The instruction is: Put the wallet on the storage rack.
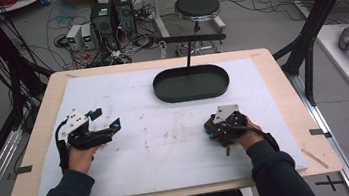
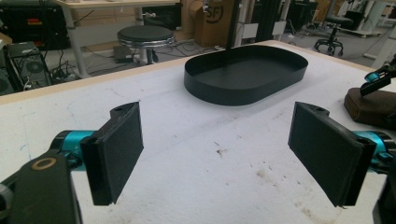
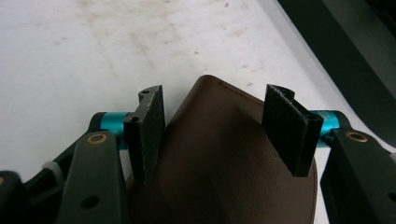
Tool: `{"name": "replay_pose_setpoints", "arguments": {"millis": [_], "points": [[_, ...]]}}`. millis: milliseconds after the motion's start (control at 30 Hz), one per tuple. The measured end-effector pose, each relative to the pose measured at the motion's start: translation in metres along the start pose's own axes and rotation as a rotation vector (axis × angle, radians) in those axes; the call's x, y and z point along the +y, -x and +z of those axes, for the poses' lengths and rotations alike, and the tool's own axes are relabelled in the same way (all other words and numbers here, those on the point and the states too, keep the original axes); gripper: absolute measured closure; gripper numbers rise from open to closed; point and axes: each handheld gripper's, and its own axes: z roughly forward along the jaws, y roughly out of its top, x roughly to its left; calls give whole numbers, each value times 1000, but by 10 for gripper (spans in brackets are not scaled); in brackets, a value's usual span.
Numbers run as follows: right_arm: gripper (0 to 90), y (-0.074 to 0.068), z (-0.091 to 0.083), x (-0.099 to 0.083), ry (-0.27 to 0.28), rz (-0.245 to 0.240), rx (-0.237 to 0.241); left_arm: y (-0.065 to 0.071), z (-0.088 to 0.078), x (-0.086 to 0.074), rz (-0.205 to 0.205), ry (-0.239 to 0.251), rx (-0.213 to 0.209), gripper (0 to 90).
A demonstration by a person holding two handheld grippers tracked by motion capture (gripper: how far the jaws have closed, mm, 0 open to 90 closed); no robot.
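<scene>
A brown leather pouch lies on the white mat at the right, near the front edge, and it also appears in the left gripper view. My right gripper points down over it, one jaw on each side of the pouch's narrow end. The pads stand close to the leather but I see no squeeze. In the high view the right gripper covers most of the pouch. At the left of the mat my left gripper rests low. Its jaws are wide open with nothing between them.
A black oval tray sits empty at the back middle of the white mat, with a thin black stand rising behind it. The mat is stained in the middle. A stool and cables are on the floor beyond the table.
</scene>
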Motion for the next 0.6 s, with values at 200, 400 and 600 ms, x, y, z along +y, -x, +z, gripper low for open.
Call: {"name": "replay_pose_setpoints", "arguments": {"millis": [200,400,600], "points": [[281,-4,-9,-1,8,172,-120,-5,-4,-1,-15,5,19,178],[225,-24,-19,-5,29,232,-212,-8,-6,-1,-24,9,29,178],[198,-28,-5,-10,-44,239,-237,-8,-6,-2,-31,8,31,178]]}}
